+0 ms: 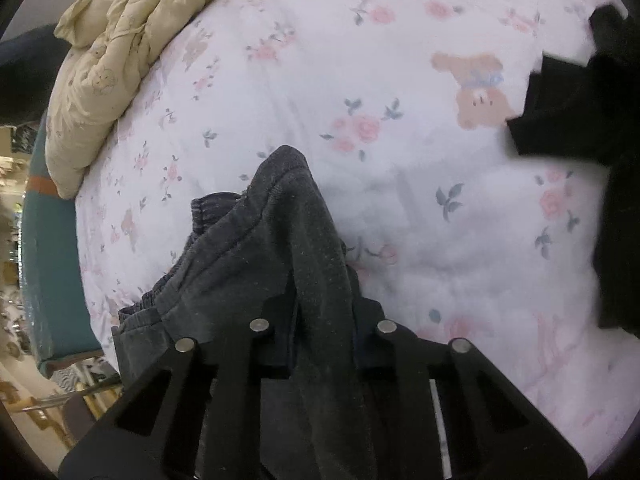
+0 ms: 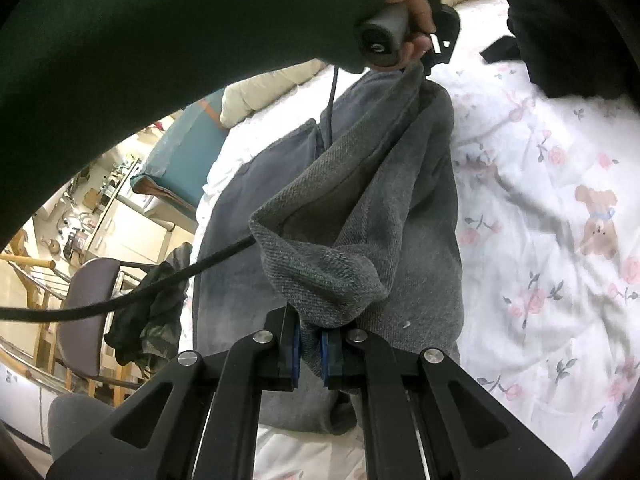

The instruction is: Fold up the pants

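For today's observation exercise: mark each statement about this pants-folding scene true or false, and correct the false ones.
1. The right gripper is clamped on the grey pants. True.
2. The bed sheet is plain blue. False: it is white with pink roses and bears.
3. The left gripper has pants fabric between its fingers. True.
4. A cream quilt is draped over the chair. False: the quilt is bunched on the bed.

Pants (image 2: 400, 208) along the bed's (image 1: 420, 208) left edge; quilt (image 1: 112, 48) bunched at far-left corner; dark garment (image 1: 580, 112) near right edge.
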Tool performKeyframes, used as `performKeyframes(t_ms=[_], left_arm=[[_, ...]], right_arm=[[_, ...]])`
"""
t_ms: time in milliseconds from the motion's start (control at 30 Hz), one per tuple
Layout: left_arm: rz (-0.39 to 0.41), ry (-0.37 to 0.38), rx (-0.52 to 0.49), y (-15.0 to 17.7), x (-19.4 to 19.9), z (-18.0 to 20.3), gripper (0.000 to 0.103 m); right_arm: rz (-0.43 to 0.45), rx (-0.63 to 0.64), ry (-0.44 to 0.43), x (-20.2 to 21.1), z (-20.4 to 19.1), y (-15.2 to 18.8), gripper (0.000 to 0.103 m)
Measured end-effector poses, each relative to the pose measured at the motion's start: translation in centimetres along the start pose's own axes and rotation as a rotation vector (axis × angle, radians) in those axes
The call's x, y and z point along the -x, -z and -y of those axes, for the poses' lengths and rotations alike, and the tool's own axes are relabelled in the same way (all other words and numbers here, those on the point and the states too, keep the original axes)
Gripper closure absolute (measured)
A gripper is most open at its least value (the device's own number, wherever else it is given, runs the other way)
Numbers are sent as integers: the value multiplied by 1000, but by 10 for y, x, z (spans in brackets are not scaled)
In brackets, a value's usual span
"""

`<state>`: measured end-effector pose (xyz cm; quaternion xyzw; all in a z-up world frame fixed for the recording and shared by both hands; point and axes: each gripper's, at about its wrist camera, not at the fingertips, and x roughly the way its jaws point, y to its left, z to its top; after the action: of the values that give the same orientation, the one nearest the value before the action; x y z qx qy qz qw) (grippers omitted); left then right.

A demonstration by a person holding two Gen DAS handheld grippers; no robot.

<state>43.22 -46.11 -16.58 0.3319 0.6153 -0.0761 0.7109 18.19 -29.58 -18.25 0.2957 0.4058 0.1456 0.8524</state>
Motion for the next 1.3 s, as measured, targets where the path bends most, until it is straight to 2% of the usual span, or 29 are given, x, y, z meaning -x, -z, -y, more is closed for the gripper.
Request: performKeyframes(t_ms=[67,133,300,433,500,600,733,867,900,1100,1167,1233,1300], left_arm=[[1,100,69,1,17,-25,89],[16,169,101,4,37,-53,89],[77,222,174,26,76,-126,90],[123,264,239,62,93,-186,90],[147,300,274,79,99,-212,90],[180,366,343,113,99,-266,90],[185,369,391,165,63,-326,90],[188,405,460,205,6,-360,90],[213,413,492,216,-11,-369,91],[243,451,597,252,-96,-385,90],[266,473,626,260,-109,-388,85],[285,513,683,272,-117,-393,73],[260,503,697,278,-118,-396,45]], right_arm=[[44,5,-33,12,-3,0,96],[84,-5,-78,29,-4,1,96],[174,41,-162,60,-22,0,97],[187,66,-305,69,-46,-2,97],[174,112,-334,69,-63,-4,97],[111,169,-413,59,-95,-5,97],[-6,229,-433,21,-138,12,97],[-171,294,-391,-34,-174,45,97],[-201,311,-380,-44,-180,50,97],[-381,495,-257,-116,-220,86,97],[-420,539,-232,-134,-226,97,97],[-484,548,-206,-154,-223,106,97],[-539,526,-209,-164,-215,112,97]])
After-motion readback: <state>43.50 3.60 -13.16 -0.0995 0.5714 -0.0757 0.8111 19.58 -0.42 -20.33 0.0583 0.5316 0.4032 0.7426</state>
